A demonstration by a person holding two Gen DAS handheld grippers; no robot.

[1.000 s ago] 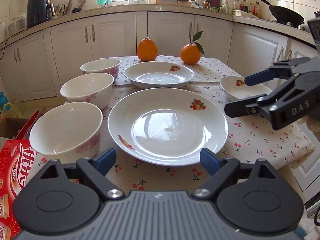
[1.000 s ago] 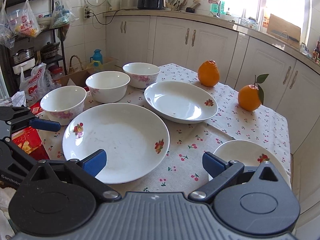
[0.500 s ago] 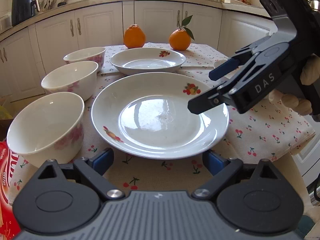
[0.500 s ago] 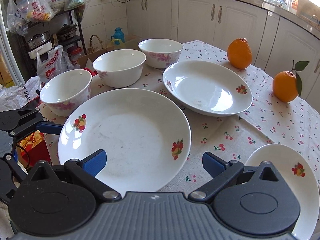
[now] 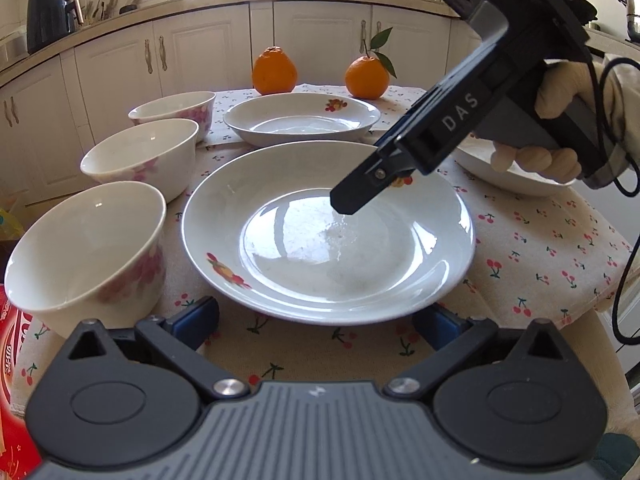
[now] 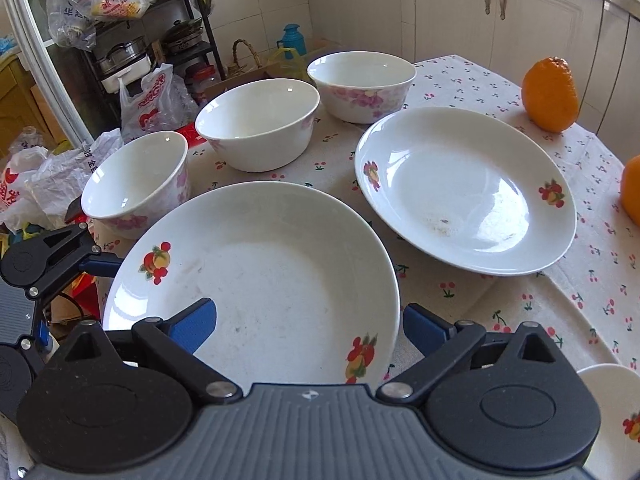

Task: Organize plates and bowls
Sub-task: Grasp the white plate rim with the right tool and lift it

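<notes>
Reach step: both hand-held grippers, left [image 5: 316, 318] just opened wide, right [image 6: 310, 320] closing slightly, empty, straddle big plate [image 5: 328, 224] rim; next, grip rim

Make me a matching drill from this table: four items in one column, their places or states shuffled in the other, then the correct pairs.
Items
1. large plate
2. oval dish
3. leafy orange
4. left claw

Places or states
A. far edge of the table, with a green leaf on its stem
B. nearest the left camera, with the right claw over it
C. open, one finger on each side of the near rim, holding nothing
D. behind the large plate, in front of the two oranges

Pairs: 1-B, 2-D, 3-A, 4-C
</notes>
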